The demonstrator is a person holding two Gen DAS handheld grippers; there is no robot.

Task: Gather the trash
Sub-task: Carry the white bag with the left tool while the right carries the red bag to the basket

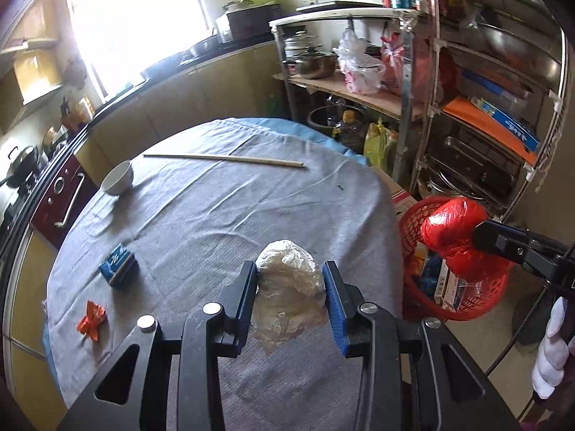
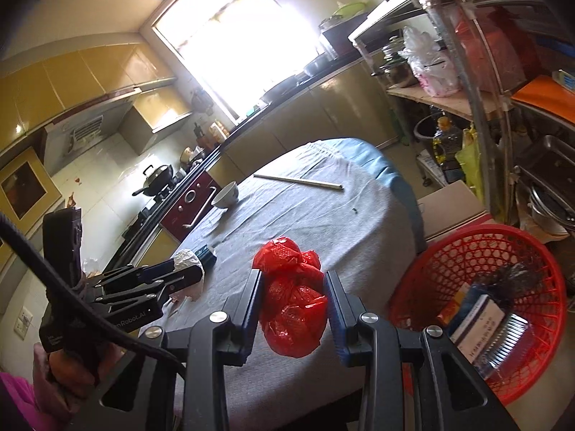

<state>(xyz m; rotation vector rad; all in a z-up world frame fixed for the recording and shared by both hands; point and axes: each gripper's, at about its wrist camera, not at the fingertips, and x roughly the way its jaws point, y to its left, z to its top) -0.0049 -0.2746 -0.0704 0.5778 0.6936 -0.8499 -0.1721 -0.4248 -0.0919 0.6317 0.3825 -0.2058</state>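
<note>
Left gripper (image 1: pixel 290 289) clamped on crumpled clear bag (image 1: pixel 287 287), held above grey cloth (image 1: pixel 215 222). Right gripper (image 2: pixel 293 303) clamped on red bag (image 2: pixel 293 298) (knotted, shiny), near red basket (image 2: pixel 481 248) beside table, boxes inside. Blue box (image 1: pixel 118 265) and orange wrapper (image 1: pixel 91 320) lying on cloth.

One bowl (image 1: pixel 118 179), one basket (image 1: pixel 413 222), two bags: red (image 2: pixel 293 298), clear (image 1: pixel 289 287)

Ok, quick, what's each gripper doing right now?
Left gripper: shut on the crumpled clear plastic bag.
Right gripper: shut on the red plastic bag.
</note>
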